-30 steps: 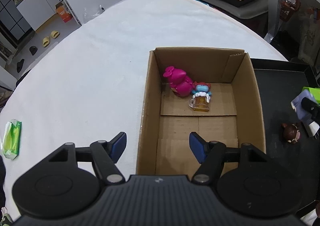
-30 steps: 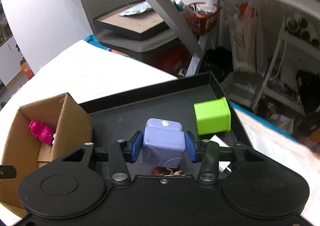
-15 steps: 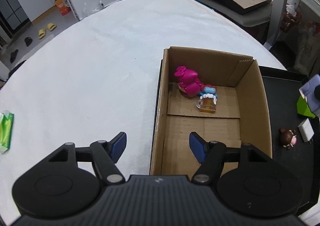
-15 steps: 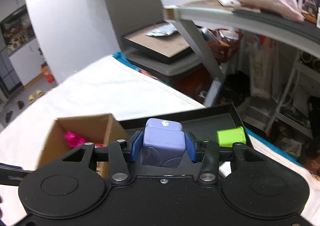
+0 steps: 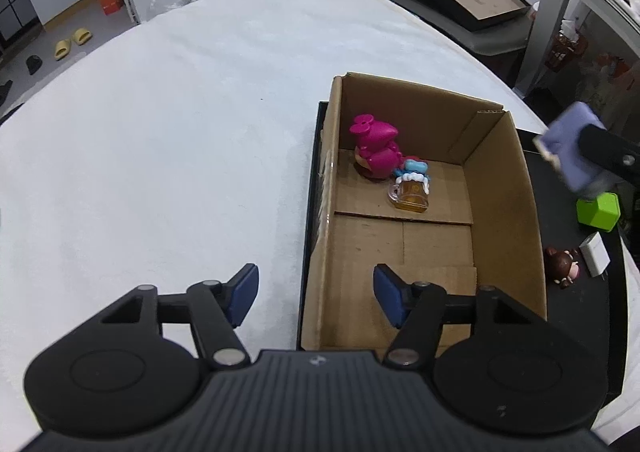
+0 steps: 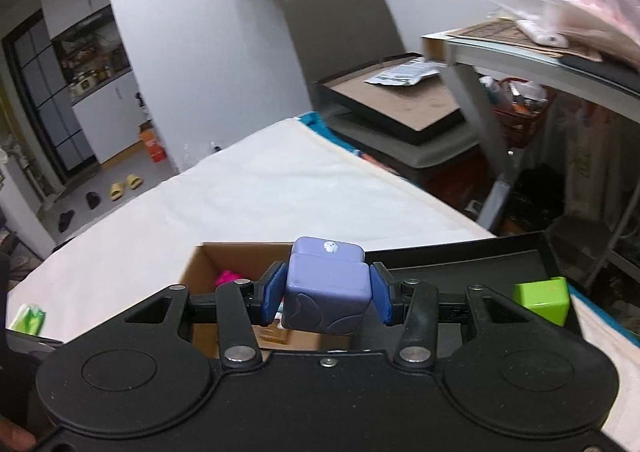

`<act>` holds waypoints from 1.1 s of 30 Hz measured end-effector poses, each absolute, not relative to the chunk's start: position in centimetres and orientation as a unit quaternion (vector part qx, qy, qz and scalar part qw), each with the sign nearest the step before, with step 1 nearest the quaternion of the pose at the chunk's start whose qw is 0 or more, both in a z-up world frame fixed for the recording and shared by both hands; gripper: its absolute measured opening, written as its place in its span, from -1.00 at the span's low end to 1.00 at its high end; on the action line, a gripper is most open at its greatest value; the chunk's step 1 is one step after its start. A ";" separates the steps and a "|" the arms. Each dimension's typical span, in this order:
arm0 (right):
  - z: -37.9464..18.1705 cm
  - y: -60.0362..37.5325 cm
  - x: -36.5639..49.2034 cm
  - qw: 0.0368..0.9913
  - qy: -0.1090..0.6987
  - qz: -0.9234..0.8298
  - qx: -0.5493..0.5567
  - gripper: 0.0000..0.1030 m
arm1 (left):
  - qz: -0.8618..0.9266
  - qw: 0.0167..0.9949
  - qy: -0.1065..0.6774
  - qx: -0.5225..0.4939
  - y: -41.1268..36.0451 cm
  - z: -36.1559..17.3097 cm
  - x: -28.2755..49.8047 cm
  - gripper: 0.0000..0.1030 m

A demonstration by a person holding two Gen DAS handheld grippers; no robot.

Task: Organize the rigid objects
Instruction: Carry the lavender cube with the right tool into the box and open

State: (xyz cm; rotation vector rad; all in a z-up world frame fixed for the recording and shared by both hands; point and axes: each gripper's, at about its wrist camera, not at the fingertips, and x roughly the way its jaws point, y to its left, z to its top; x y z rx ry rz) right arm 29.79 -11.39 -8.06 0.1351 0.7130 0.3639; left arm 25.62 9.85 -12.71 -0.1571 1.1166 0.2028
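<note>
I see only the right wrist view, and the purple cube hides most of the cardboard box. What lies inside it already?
Observer: A pink toy and a small beer mug toy, both near the far wall of the cardboard box.
Operator: Is the near half free?
Observer: It shows only bare cardboard floor.
Operator: Where is the left tool?
Observer: The left tool is open, holds nothing, and straddles the box's near left wall from above.

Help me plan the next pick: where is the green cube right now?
The green cube sits on the black tray, right of the cardboard box in the left wrist view, beyond the brown figurine.
</note>
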 end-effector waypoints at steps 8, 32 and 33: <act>-9.0 -8.0 29.7 0.911 0.360 0.199 0.036 -0.14 | 0.068 0.831 0.539 -0.120 11.3 -13.8 25.5 -0.62; -13.3 -1.6 30.4 0.869 0.431 0.241 0.016 -0.13 | 0.041 0.823 0.544 -0.159 13.3 -14.7 25.5 -0.77; -13.5 -1.4 30.5 0.867 0.435 0.242 0.017 -0.13 | 0.041 0.823 0.544 -0.158 13.4 -14.7 25.5 -0.76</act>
